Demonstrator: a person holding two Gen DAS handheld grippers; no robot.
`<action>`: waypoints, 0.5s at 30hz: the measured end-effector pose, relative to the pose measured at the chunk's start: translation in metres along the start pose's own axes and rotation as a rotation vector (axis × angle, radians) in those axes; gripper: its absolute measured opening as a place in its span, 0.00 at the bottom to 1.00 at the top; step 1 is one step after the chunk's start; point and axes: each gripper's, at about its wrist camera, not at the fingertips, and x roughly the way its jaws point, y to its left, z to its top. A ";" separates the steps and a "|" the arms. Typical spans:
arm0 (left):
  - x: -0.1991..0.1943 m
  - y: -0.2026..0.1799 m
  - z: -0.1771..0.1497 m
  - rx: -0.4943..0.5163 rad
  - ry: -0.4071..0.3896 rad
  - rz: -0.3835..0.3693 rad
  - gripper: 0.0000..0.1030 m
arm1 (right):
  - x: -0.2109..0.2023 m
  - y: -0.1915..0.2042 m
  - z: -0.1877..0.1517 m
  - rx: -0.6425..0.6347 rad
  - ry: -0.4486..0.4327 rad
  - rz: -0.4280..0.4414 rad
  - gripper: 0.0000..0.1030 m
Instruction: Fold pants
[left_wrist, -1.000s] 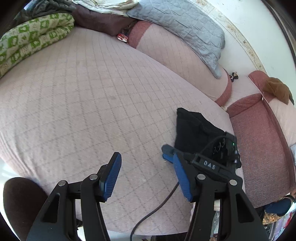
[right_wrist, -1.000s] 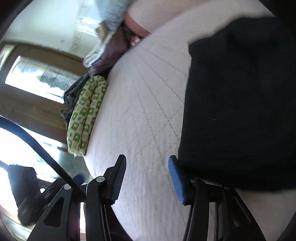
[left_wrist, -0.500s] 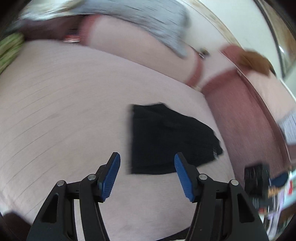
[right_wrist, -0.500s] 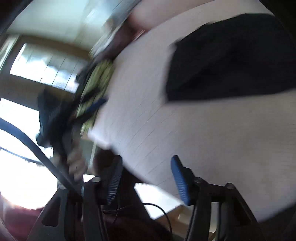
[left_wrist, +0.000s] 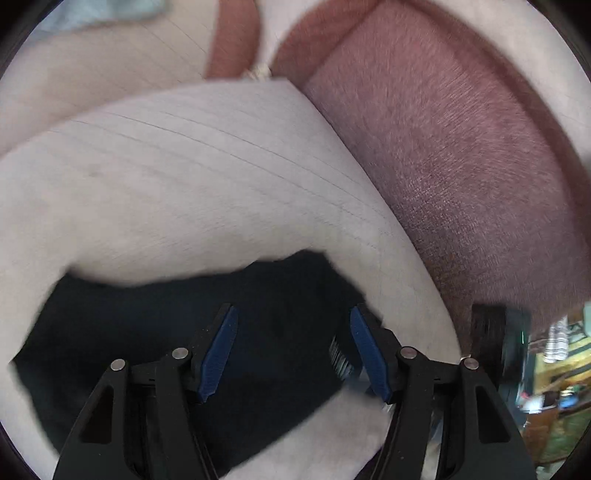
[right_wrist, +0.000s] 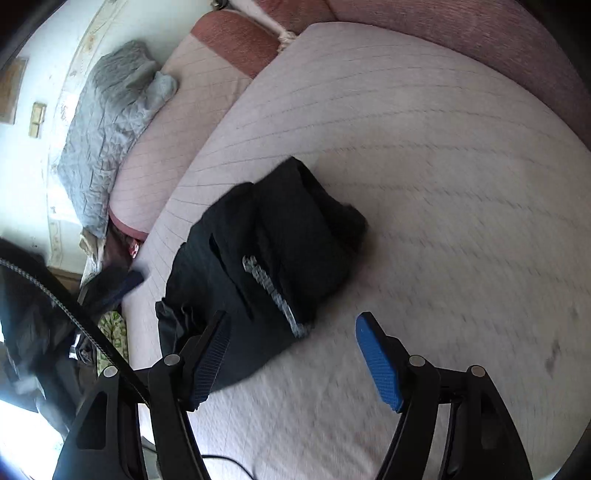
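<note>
Both grippers have swung toward the pants since a second ago. On the quilted bed (right_wrist: 443, 166) the black pants (right_wrist: 266, 258) lie bunched. Left gripper (left_wrist: 293, 349) hangs wide open over them, holding nothing; right gripper (right_wrist: 291, 360) gapes empty beside them.

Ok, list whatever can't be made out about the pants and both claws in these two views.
- Left wrist view: the black pants are motion-blurred and partly behind the open left claw; no folds readable.
- Left wrist view: whether its fingers touch the cloth cannot be told.
- Right wrist view: the pants' near edge is hidden behind a finger of the open right claw.
- The pale tag: print too small.
</note>
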 end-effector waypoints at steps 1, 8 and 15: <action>0.019 -0.004 0.012 0.007 0.036 -0.010 0.61 | 0.002 -0.002 0.001 -0.020 0.005 -0.004 0.74; 0.110 -0.023 0.042 0.114 0.212 0.099 0.63 | 0.025 -0.005 0.008 -0.061 0.003 0.053 0.76; 0.082 -0.026 0.039 0.108 0.167 0.039 0.21 | 0.019 -0.003 0.014 -0.070 -0.029 0.123 0.32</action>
